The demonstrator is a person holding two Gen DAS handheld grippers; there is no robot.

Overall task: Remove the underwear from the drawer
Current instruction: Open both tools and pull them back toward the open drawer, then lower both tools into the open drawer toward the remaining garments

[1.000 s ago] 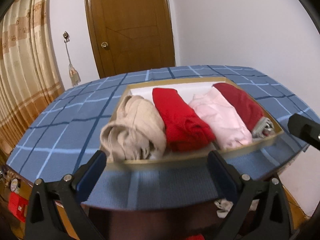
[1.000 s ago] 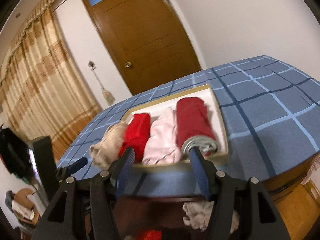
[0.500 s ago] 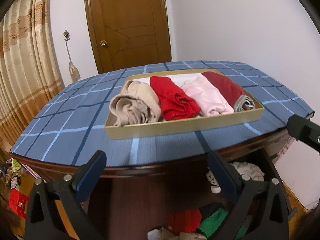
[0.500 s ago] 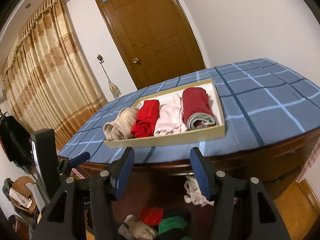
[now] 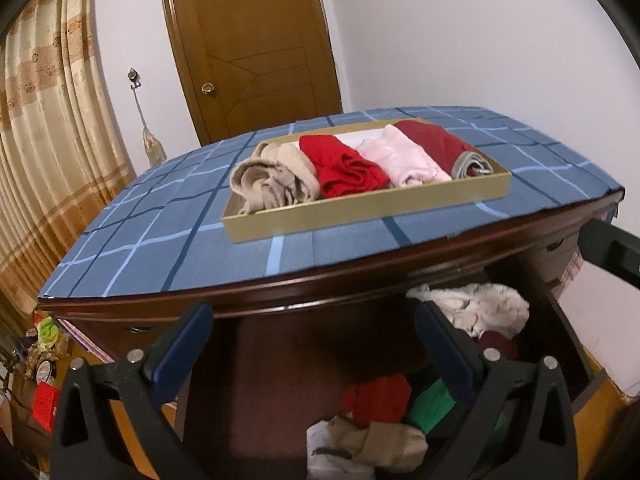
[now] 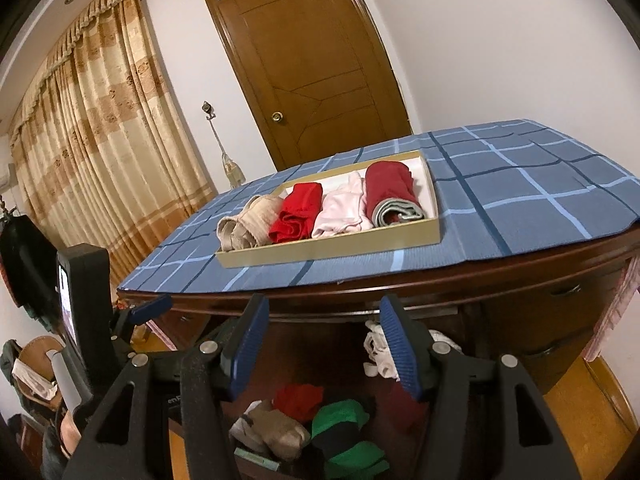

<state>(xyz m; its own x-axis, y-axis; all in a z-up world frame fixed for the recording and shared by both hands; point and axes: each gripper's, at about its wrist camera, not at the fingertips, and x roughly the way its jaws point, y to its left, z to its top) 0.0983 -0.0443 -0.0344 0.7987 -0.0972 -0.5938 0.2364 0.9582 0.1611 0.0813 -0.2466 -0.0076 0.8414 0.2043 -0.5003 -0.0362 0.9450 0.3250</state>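
Below the table edge an open wooden drawer [image 5: 572, 356] holds loose underwear: a white-grey piece [image 5: 484, 308], a red one [image 5: 380, 396], a green one [image 6: 340, 416] and a beige one [image 6: 276, 434]. My left gripper [image 5: 316, 344] hovers over the drawer's near side, open, nothing between its blue fingers [image 5: 186, 344]. My right gripper [image 6: 324, 344] also stands open above the drawer, empty. On the table a cardboard tray [image 5: 360, 216] carries rolled beige, red, pink and dark red underwear.
A blue checked cloth [image 5: 160, 248] covers the wooden table. Behind it stand a brown door [image 5: 248, 44] and, at left, beige curtains [image 6: 100, 140]. Smaller closed drawers [image 6: 560, 292] flank the open one. Clutter lies on the floor at far left [image 5: 44, 360].
Both grippers have drawn back from the tray, which now looks smaller and farther. The table's front edge and the open drawer with loose underwear have come into view beneath them.
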